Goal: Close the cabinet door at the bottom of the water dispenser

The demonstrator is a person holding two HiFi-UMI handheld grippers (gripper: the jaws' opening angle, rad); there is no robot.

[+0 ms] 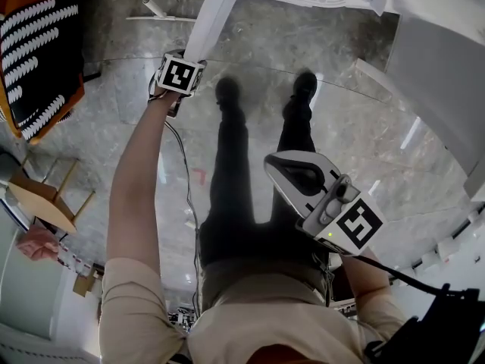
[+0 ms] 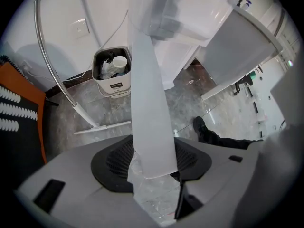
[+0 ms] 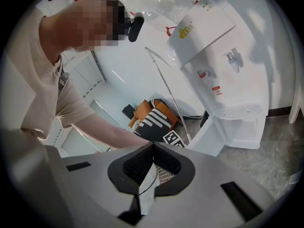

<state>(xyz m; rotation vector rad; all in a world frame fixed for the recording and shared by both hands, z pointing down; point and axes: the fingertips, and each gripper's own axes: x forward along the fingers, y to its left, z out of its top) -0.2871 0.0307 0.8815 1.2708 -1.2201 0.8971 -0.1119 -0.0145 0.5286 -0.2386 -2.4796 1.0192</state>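
- Left gripper (image 2: 153, 186): its 2 jaws stand parted, loosely straddling the free edge of the cabinet door (image 2: 148, 103).
- The door stands swung out from the water dispenser (image 3: 223, 56) base.
- Push the edge steadily toward the dispenser until flush.
- Right gripper (image 3: 152, 146): clenched, empty; keep clear.
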